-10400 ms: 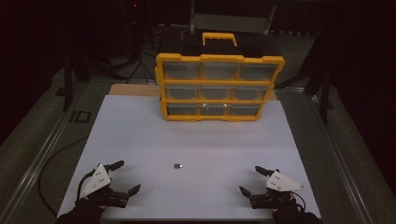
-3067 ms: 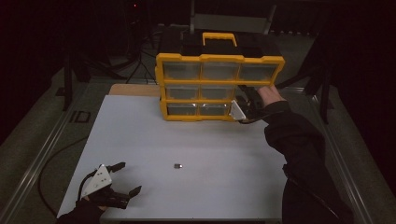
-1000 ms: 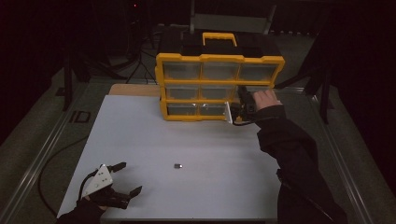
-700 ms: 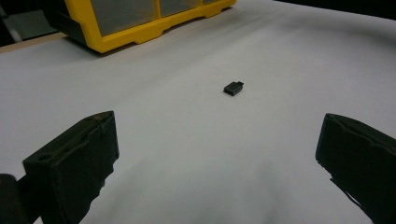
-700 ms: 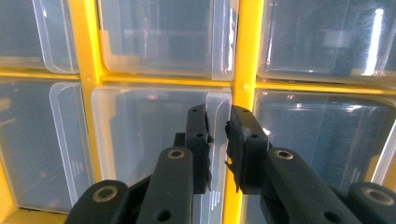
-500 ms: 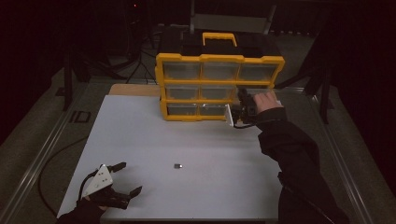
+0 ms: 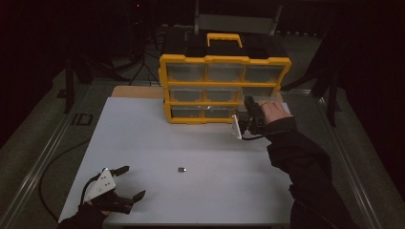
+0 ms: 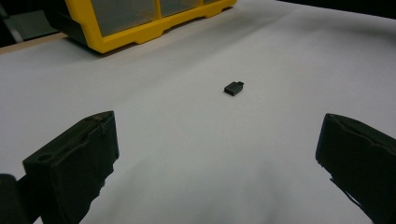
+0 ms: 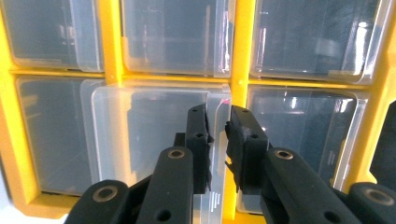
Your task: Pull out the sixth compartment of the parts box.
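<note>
A yellow drawer cabinet (image 7: 223,85) with clear drawers stands at the back of the white table (image 7: 143,133). My right gripper (image 7: 247,118) reaches its bottom row. In the right gripper view it (image 9: 217,122) is shut on the right wall of the bottom middle clear drawer (image 9: 140,135), which sticks out of the yellow frame (image 9: 243,56). A small black piece (image 7: 181,169) lies on the table's near middle. My left gripper (image 7: 135,181) rests open at the front left with nothing between its jaws. In the left gripper view the black piece (image 8: 233,87) lies beyond that gripper (image 8: 217,149).
The cabinet has a yellow handle (image 7: 224,38) on its black top. A brown board edge (image 7: 136,91) shows behind the white sheet at the left. Metal rails (image 7: 43,157) run along both sides of the table. A dark sleeve (image 7: 305,171) crosses the right side.
My right gripper has drawn back from the cabinet toward the near side, and the clear drawer has come out with it. The left gripper has stayed still.
</note>
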Available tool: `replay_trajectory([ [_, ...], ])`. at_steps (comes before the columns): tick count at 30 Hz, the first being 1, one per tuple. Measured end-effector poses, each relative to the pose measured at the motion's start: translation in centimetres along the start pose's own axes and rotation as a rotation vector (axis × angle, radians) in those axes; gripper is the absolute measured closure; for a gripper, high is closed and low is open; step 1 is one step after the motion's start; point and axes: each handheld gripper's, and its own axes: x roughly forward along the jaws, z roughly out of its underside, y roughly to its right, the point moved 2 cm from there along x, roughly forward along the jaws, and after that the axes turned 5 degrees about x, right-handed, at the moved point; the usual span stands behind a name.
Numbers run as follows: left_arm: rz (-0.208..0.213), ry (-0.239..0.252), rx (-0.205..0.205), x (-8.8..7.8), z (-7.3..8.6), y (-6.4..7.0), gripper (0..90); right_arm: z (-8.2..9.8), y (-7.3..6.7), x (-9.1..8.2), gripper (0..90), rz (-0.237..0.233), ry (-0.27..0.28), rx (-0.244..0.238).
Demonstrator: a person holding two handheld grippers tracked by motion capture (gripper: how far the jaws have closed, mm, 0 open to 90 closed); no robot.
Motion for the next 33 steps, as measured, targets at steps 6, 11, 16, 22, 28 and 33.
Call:
replay_trajectory([
  [6, -0.001, 0.001, 0.001, 0.0, 0.0, 0.0, 0.0, 0.0, -0.2, -0.3, 78.9, 0.005, -0.003, 0.003],
  [11, 0.000, 0.001, 0.001, 0.0, 0.0, 0.0, 0.0, 0.0, 0.0, -0.9, 79.1, -0.001, 0.018, 0.010],
  [16, -0.001, 0.002, 0.000, 0.0, 0.0, 0.0, 0.0, 0.1, 0.0, -1.7, 79.1, -0.004, 0.022, 0.006],
  [22, 0.000, 0.002, -0.001, 0.0, 0.0, 0.0, 0.0, 0.2, -0.1, -2.6, 79.1, 0.001, 0.044, -0.001],
  [28, 0.000, 0.002, -0.001, 0.0, 0.0, 0.0, 0.0, 0.4, -0.2, -3.5, 79.1, 0.000, 0.057, -0.011],
  [33, 0.000, 0.002, -0.001, 0.0, 0.0, 0.0, 0.0, 0.6, -0.3, -4.0, 79.0, -0.004, 0.059, -0.001],
])
